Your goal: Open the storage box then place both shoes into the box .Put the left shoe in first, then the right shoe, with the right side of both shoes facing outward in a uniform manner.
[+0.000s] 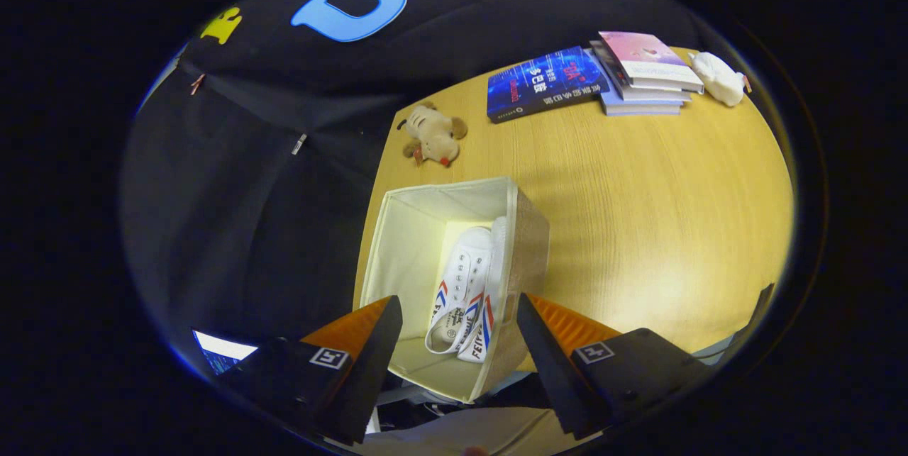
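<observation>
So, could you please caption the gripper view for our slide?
Open gripper above the storage box holding two white shoes on a wooden table.

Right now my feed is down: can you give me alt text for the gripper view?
The open gripper hangs above the storage box, fingers apart and holding nothing, with two white shoes lying side by side inside it. Beyond the box, the wooden table holds a plush toy, a blue book and stacked books.

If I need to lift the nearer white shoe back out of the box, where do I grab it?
Probably the heel collar, from straight above. The shoe lies heel toward the open gripper, its opening facing up, beside the second shoe against the storage box wall. The walls block a sideways approach.
</observation>
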A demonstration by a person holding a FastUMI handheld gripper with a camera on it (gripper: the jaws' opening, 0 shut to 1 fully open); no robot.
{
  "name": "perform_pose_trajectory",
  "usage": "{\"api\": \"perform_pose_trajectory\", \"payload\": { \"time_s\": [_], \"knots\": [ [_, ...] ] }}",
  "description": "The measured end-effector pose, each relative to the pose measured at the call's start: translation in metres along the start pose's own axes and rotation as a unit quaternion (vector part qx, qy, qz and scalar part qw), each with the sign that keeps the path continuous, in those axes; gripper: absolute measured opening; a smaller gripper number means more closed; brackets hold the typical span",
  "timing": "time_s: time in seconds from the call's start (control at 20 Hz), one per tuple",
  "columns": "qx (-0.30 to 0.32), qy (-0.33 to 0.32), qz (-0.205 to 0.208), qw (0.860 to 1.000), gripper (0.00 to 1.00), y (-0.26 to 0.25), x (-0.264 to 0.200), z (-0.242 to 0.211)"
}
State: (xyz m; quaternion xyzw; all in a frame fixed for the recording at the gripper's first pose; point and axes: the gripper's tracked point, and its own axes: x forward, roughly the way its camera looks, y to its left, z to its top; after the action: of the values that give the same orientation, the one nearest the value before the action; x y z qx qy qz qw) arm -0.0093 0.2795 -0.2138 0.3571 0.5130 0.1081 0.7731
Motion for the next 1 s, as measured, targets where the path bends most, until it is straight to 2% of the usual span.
{"api": "perform_pose_trajectory", "payload": {
  "time_s": [0.3, 0.5, 0.7, 0.8, 1.0],
  "knots": [
    [-0.049, -0.108, -0.041, 0.992, 0.99, -0.041, -0.043, 0.042],
    [-0.1, -0.158, -0.099, 0.977, 0.99, -0.088, -0.078, 0.068],
    [-0.127, -0.208, -0.121, 0.962, 0.99, -0.121, -0.115, 0.096],
    [-0.147, -0.238, -0.13, 0.951, 0.99, -0.136, -0.14, 0.113],
    [-0.205, -0.301, -0.149, 0.919, 0.99, -0.16, -0.192, 0.142]
  ]
}}
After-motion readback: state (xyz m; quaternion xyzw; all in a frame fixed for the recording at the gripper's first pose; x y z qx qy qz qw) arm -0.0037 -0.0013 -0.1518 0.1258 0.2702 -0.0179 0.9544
